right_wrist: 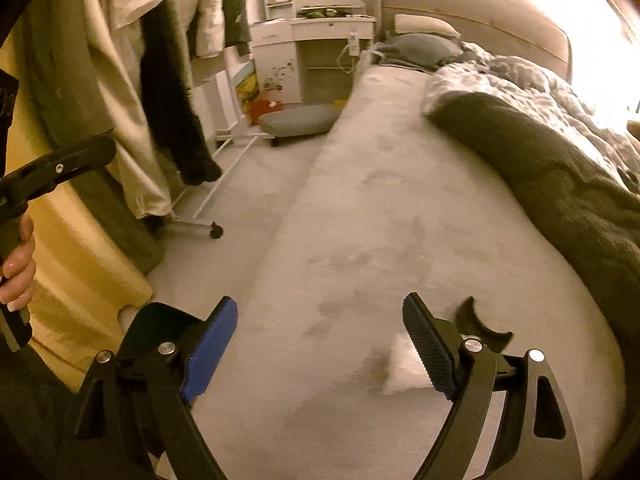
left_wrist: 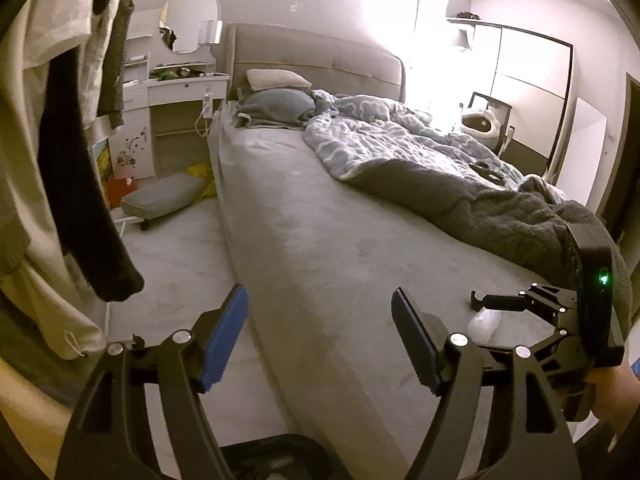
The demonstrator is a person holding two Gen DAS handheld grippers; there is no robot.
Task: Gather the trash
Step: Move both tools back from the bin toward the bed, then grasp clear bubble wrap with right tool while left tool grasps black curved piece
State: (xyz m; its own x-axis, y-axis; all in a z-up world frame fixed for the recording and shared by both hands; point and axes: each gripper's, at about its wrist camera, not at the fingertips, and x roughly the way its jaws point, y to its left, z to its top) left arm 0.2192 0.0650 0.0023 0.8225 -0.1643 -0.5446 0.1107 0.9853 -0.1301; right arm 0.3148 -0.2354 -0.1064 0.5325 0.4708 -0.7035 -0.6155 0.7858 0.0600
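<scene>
While both tongs stand open and empty over the near end of the bed (right_wrist: 360, 200), the left gripper (left_wrist: 320, 336) hangs at its edge and the right gripper (right_wrist: 320, 344) just left of a crumpled white scrap (right_wrist: 402, 368) on the sheet.

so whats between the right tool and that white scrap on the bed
Nothing: in the right wrist view only bare sheet separates the open right tool from the white scrap.

Matt grey cloth mattress (right_wrist: 400, 220), fuzzy dark blanket (right_wrist: 560, 184), crinkly white plastic scrap (right_wrist: 400, 368)
</scene>
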